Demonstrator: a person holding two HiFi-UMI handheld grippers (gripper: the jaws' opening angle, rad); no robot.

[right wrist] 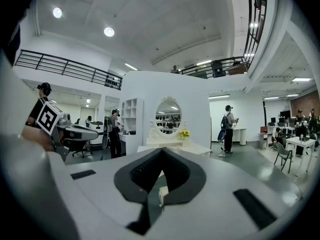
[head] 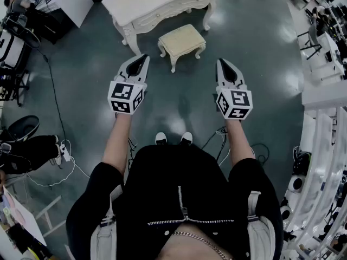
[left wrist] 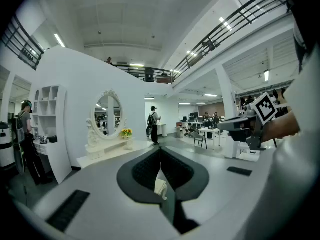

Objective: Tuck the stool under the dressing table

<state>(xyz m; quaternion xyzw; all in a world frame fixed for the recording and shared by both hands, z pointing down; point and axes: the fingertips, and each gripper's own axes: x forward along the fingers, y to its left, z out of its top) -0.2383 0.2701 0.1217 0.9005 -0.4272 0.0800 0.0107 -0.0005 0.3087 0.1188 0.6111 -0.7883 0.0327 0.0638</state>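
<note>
Holding left gripper (head: 144, 57) and right gripper (head: 222, 62) level, jaws closed, empty, short of stool (head: 182, 40); stool on floor (head: 260, 91) just in front of dressing table (head: 162, 4), not tucked under.

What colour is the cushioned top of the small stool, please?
Cream; the head view shows the small cushioned stool best.

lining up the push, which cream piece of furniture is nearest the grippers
The stool, small and padded; the larger dressing table stands beyond it.
</note>
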